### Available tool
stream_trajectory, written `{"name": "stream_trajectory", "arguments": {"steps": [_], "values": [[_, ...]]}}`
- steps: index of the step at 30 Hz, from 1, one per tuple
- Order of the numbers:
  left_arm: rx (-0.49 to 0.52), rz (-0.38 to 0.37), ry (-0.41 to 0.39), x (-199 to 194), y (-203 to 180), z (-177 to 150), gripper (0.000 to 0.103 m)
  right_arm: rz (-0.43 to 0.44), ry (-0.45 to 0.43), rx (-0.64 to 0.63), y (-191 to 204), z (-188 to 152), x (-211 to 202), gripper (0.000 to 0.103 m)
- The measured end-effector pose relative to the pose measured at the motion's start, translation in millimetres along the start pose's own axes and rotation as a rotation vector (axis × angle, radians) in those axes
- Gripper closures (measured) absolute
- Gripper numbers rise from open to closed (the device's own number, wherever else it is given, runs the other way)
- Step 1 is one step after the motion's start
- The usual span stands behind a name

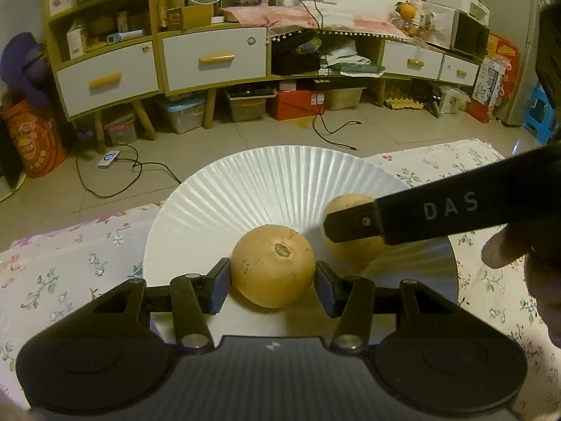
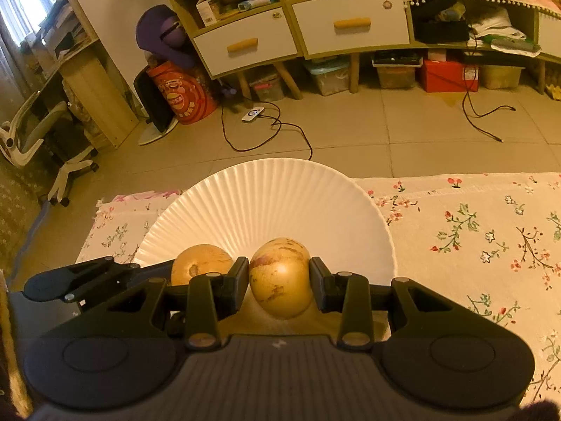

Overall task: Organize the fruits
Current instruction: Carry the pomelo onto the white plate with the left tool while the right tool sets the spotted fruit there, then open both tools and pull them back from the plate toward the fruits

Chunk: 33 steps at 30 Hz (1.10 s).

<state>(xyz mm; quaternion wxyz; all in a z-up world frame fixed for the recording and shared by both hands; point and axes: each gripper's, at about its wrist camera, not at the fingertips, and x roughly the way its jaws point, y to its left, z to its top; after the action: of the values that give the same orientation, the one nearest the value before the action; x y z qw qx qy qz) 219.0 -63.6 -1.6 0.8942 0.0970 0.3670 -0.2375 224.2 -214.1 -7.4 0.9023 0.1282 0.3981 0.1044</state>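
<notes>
While two tan fruits sit side by side over a white fluted paper plate (image 2: 266, 193), each is clamped between the pads of its own gripper: the left gripper (image 1: 272, 277) grips the stem-scarred fruit (image 1: 272, 265), the right gripper (image 2: 278, 279) the blotched fruit (image 2: 280, 277). Both could roll once let go, since they are round and almost touching, and a nudge from either tool might knock one off the light plate, which could slide on the floral tablecloth (image 2: 473, 238). Beyond the table lie a tiled floor with loose cables (image 2: 266, 129) and a cluttered cabinet with white drawers (image 1: 214, 58).
</notes>
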Motion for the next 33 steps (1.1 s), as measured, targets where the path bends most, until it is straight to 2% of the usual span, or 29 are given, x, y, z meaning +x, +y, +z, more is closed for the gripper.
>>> {"name": "stream_trajectory", "arguments": {"steps": [7, 9, 11, 13, 18, 22, 26, 33], "values": [[0.013, -0.015, -0.014, -3, -1, 1, 0.057, 0.000, 0.011, -0.022, 5, 3, 2, 0.067], [0.022, -0.017, -0.018, -5, -1, 1, 0.050, 0.007, 0.010, -0.016, 5, 5, -2, 0.065], [0.032, -0.010, -0.020, -8, -1, 1, 0.044, 0.010, 0.009, -0.020, 7, 6, -5, 0.055], [0.033, -0.008, -0.022, -10, -1, 1, 0.039, -0.001, -0.001, -0.037, 8, 7, -9, 0.049], [0.019, -0.001, -0.020, -18, -2, 1, 0.025, -0.017, -0.003, -0.053, 9, 5, -19, 0.042], [0.027, 0.012, -0.014, -30, -5, -2, 0.020, -0.026, -0.008, -0.067, 12, 2, -31, 0.036], [0.011, 0.018, -0.005, -43, -4, -6, 0.010, -0.037, -0.008, -0.078, 14, -2, -42, 0.032], [0.008, 0.032, 0.011, -64, -6, -15, 0.008, -0.048, -0.012, -0.088, 18, -11, -63, 0.026]]}}
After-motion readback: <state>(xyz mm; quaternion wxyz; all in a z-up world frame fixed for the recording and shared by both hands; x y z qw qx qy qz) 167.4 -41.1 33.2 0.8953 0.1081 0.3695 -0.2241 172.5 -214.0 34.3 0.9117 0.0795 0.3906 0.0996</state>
